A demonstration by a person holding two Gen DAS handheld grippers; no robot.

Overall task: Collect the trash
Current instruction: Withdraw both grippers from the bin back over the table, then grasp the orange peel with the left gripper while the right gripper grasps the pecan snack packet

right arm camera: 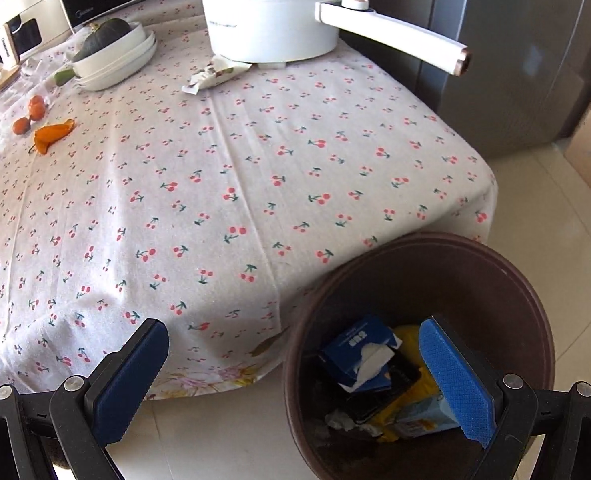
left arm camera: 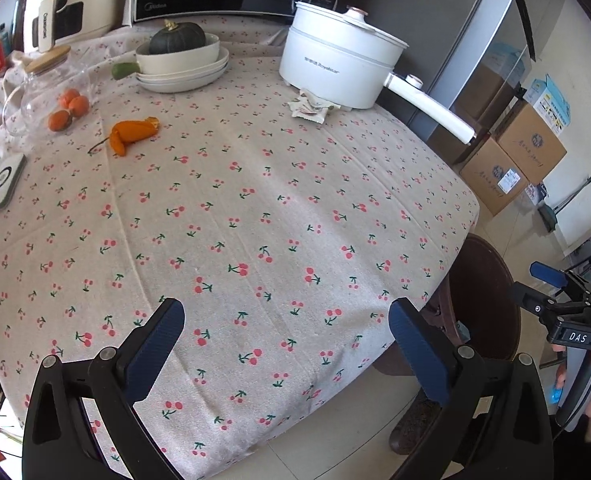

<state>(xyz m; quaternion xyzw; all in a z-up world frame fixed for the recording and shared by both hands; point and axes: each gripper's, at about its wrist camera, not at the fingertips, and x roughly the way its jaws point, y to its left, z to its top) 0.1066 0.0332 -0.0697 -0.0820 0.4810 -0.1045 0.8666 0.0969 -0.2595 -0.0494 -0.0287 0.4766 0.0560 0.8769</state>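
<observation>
Both grippers hang near the front edge of the surface point(left arm camera: 279, 216) with jaws wide and nothing between them: the left gripper point(left arm camera: 285, 344) over the cherry cloth, the right gripper point(right arm camera: 295, 376) partly above the bin point(right arm camera: 535, 320), which already holds boxes and wrappers. Trash left on the surface: an orange peel point(left arm camera: 133, 134) far left beside the glass jar point(left arm camera: 43, 96), and a crumpled wrapper point(left arm camera: 311, 106) touching the foot of the white pot point(left arm camera: 335, 64). Both look light and limp (the wrapper probably slick), so a pinch across the bunched middle should hold best, keeping clear of the pot
</observation>
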